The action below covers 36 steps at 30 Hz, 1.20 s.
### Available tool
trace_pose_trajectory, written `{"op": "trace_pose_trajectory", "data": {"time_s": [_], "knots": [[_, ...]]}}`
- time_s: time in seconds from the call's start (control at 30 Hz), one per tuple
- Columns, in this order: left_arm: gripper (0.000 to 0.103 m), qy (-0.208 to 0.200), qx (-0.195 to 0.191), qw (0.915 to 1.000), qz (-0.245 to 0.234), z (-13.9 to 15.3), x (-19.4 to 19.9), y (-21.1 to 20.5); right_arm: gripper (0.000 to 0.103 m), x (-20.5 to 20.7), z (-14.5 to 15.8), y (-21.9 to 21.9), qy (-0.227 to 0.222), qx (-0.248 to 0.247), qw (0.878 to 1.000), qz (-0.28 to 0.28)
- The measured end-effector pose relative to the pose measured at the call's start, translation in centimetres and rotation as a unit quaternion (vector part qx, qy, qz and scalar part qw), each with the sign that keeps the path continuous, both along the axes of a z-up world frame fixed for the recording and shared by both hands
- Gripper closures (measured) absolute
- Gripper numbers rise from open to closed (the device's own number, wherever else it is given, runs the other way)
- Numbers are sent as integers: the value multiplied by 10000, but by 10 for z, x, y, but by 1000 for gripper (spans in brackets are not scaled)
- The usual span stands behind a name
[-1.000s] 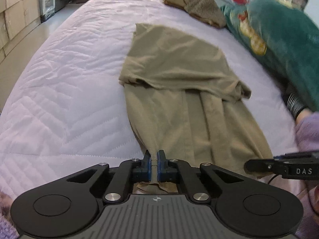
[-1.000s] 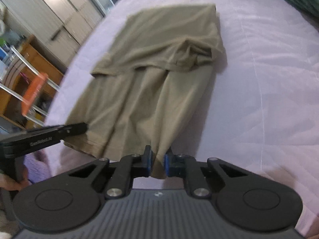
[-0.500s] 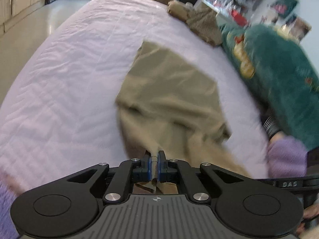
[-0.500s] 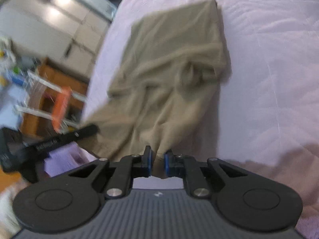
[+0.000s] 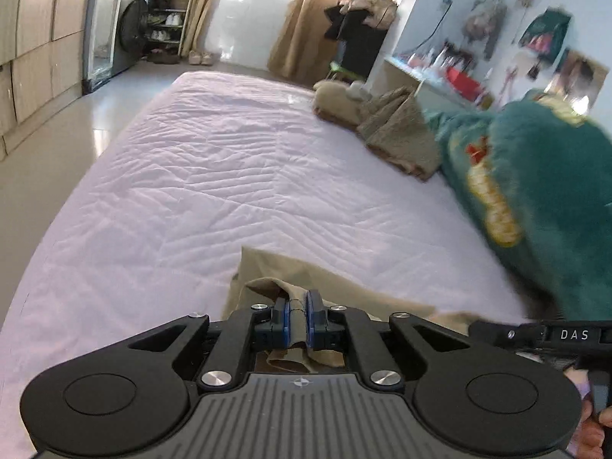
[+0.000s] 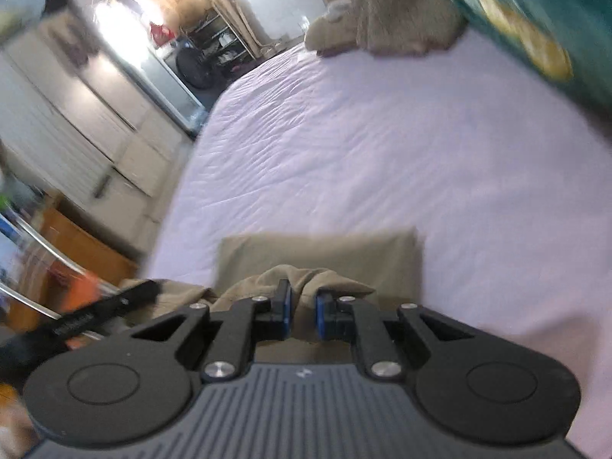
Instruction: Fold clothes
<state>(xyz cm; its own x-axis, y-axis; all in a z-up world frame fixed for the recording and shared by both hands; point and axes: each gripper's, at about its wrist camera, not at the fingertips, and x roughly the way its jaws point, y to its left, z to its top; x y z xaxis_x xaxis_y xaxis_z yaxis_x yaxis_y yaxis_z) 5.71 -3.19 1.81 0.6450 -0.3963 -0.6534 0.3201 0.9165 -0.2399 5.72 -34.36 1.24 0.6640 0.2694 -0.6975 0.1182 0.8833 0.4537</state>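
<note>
So here's where my tongs are at. My left gripper point(image 5: 297, 315) has its blue pads on a bunched hem of the olive garment point(image 5: 336, 290), and the jaws are just starting to open, though cloth is still pinched between them in the left wrist view. My right gripper point(image 6: 302, 315) is clamped on another bunch of the same olive garment point(image 6: 321, 256), pads pressing a thick fold, not fully together because of the fabric in there.

The rest of the garment lies on the lilac bedspread point(image 5: 229, 176) right ahead of both tongs, at 12 o'clock, as a flat rectangle with the carried edge doubled over it. In the left view my other tong shows at 3 o'clock.

Handling-wise: this stuff looks thin, soft and floppy, light as anything, no stiffness at all. It droops and wrinkles wherever it isn't supported, so I reckon corners or hem edges are the place to grab, one per tong, keeping it taut between them. It's not fragile, but it probably slides on that smooth quilt.

Further out at 1 to 2 o'clock there's a tan clothes pile point(image 5: 397, 134) and a green blanket point(image 5: 543, 191), well apart from my piece.
</note>
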Motion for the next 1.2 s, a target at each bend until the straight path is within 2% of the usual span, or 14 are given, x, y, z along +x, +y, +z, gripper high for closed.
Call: {"op": "trace_pose_trajectory", "data": {"time_s": [0.1,0.13,0.17,0.27,0.37,0.47,0.5,0.63,0.73,0.83,1.0,1.03,1.13,1.2], "knots": [[84,145,213,9995,171,-22,32,-14,87,33,-23,5,121,-518,9985,152],[78,241,214,9991,265,-31,40,-15,85,41,-32,5,229,-540,9981,204],[72,367,193,9986,335,-40,49,-14,83,47,-38,5,314,-497,9980,228],[61,811,-65,9958,426,-61,63,2,74,52,-49,-13,325,183,9992,115],[57,466,3,9976,515,-51,61,12,60,51,-39,-25,215,390,9987,-248],[50,-51,-94,9983,568,-23,52,25,53,39,-4,-16,-285,-532,9979,-214],[49,-166,-126,9985,511,-13,48,29,53,36,7,-12,-424,-811,9957,-143],[46,-187,-54,9995,-256,4,17,23,46,21,16,17,-443,-723,9929,835],[44,-126,517,9933,-1029,-11,-6,-5,46,20,2,50,-271,-1160,9829,1405],[44,9,1181,9854,-1224,-37,-5,-32,46,30,-23,71,-8,-1492,9754,1622],[41,33,657,9971,-393,-40,28,-35,46,46,-33,62,-89,-1624,9778,1322],[36,148,621,9979,-134,-46,38,-34,46,52,-37,54,-53,-1577,9805,1169],[30,579,661,9947,527,-75,61,-27,46,66,-56,26,313,-1539,9853,672],[30,571,732,9945,494,-86,62,-23,46,72,-74,11,622,-1668,9829,471]]}}
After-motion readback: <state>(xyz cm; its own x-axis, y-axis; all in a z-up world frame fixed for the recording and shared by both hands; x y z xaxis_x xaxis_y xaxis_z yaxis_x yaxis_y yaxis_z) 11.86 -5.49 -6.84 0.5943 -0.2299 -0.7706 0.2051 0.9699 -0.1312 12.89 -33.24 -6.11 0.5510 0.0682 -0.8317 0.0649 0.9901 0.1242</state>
